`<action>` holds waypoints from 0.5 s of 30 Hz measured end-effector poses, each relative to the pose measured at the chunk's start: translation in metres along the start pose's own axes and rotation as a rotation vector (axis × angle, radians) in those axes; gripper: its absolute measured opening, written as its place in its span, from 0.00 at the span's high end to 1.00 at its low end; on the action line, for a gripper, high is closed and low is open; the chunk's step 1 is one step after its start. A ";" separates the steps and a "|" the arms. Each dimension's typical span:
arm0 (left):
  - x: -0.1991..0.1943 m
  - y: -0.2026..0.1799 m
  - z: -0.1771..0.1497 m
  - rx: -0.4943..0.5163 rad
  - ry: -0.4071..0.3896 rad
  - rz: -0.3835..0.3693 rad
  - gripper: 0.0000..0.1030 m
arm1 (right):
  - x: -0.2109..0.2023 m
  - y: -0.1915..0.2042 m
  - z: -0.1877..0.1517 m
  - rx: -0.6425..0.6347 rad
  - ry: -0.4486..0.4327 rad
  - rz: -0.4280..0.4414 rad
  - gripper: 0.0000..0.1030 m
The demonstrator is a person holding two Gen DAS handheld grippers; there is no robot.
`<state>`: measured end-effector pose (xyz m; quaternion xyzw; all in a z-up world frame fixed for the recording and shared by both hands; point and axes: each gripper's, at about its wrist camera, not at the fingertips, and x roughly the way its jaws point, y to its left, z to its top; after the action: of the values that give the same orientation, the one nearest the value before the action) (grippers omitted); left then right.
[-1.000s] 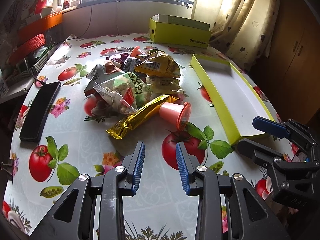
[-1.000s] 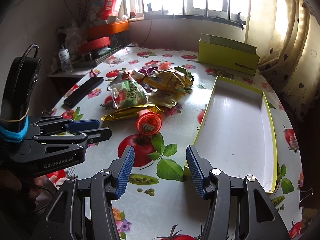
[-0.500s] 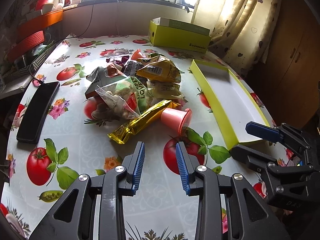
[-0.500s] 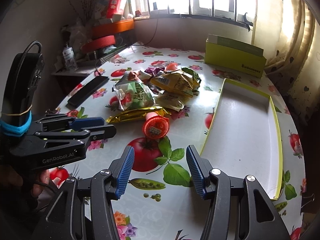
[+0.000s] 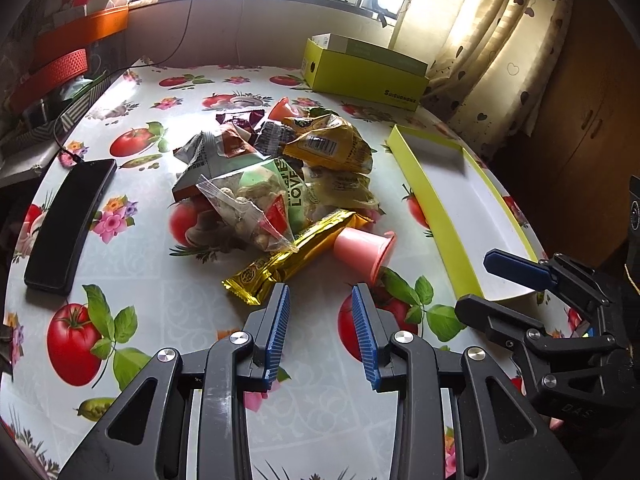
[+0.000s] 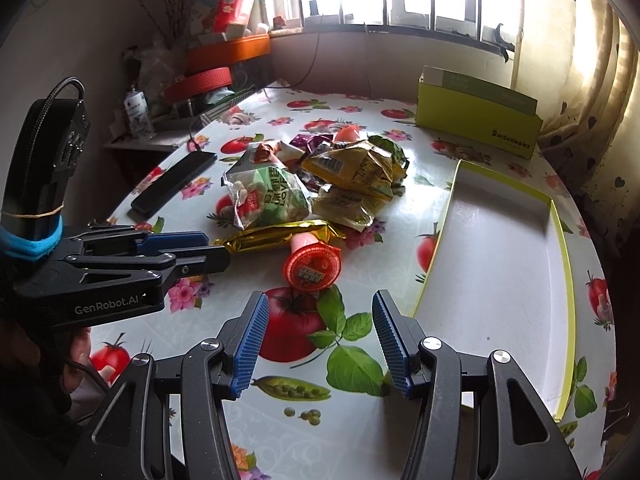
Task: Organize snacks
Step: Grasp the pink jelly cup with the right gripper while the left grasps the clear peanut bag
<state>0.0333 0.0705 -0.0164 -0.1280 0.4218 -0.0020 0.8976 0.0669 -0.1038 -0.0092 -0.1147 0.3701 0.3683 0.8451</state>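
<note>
A heap of snack bags [image 5: 276, 172] [image 6: 320, 184] lies mid-table. Its near side holds a gold bar wrapper [image 5: 292, 256] [image 6: 280, 236] and a pink jelly cup [image 5: 366, 254] [image 6: 314, 266] lying on its side. An empty yellow-rimmed box lid [image 5: 430, 216] [image 6: 564, 264] sits to the right of the heap. My left gripper [image 5: 320, 300] [image 6: 218, 246] is open with nothing in it, its tips just short of the gold wrapper's end. My right gripper [image 6: 318, 312] [image 5: 478, 284] is open wider and empty, hovering just before the jelly cup, beside the lid.
A black phone [image 5: 68, 224] [image 6: 174, 190] lies at the table's left edge. A yellow-green box [image 5: 360, 70] [image 6: 476, 126] stands at the back near the curtain [image 5: 500, 40]. Shelves with orange baskets [image 5: 56, 56] flank the left side. A hand [image 6: 76, 360] holds the left gripper.
Both grippers have crept slightly toward the heap, so the gold wrapper and jelly cup sit closer to their fingertips. Neither gripper's opening has changed.
</note>
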 end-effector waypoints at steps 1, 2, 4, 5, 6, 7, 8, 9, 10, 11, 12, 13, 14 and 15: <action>0.001 0.001 0.001 -0.004 0.000 0.001 0.67 | 0.003 0.000 0.002 -0.002 0.003 0.003 0.47; 0.002 0.003 0.002 -0.008 0.001 -0.001 0.67 | 0.005 0.000 0.003 -0.003 0.008 0.004 0.47; 0.004 0.007 0.004 -0.018 0.004 -0.006 0.67 | 0.010 0.000 0.005 -0.004 0.017 0.008 0.45; 0.004 0.008 0.005 -0.022 0.003 -0.007 0.67 | 0.012 0.000 0.006 -0.005 0.020 0.009 0.44; 0.005 0.010 0.006 -0.026 0.003 -0.009 0.67 | 0.014 0.000 0.007 -0.005 0.023 0.012 0.44; 0.006 0.012 0.007 -0.032 0.003 -0.012 0.66 | 0.017 0.000 0.008 -0.006 0.027 0.014 0.44; 0.006 0.014 0.008 -0.037 0.003 -0.015 0.64 | 0.019 0.000 0.009 -0.007 0.029 0.016 0.44; 0.007 0.016 0.009 -0.044 0.002 -0.021 0.61 | 0.021 0.000 0.010 -0.010 0.032 0.019 0.44; 0.007 0.019 0.010 -0.052 0.001 -0.025 0.59 | 0.023 0.000 0.011 -0.012 0.034 0.023 0.44; 0.007 0.021 0.011 -0.061 0.000 -0.027 0.59 | 0.025 0.001 0.013 -0.013 0.036 0.026 0.44; 0.008 0.023 0.013 -0.068 0.000 -0.029 0.58 | 0.027 0.000 0.014 -0.015 0.039 0.029 0.43; 0.009 0.025 0.014 -0.073 -0.001 -0.031 0.58 | 0.030 0.001 0.015 -0.017 0.042 0.033 0.43; 0.010 0.027 0.015 -0.080 -0.001 -0.034 0.58 | 0.033 0.001 0.017 -0.018 0.046 0.036 0.43; 0.011 0.029 0.016 -0.087 -0.001 -0.036 0.56 | 0.036 0.001 0.017 -0.018 0.049 0.039 0.43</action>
<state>0.0490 0.1013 -0.0217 -0.1743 0.4185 0.0005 0.8913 0.0921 -0.0761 -0.0222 -0.1238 0.3896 0.3852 0.8274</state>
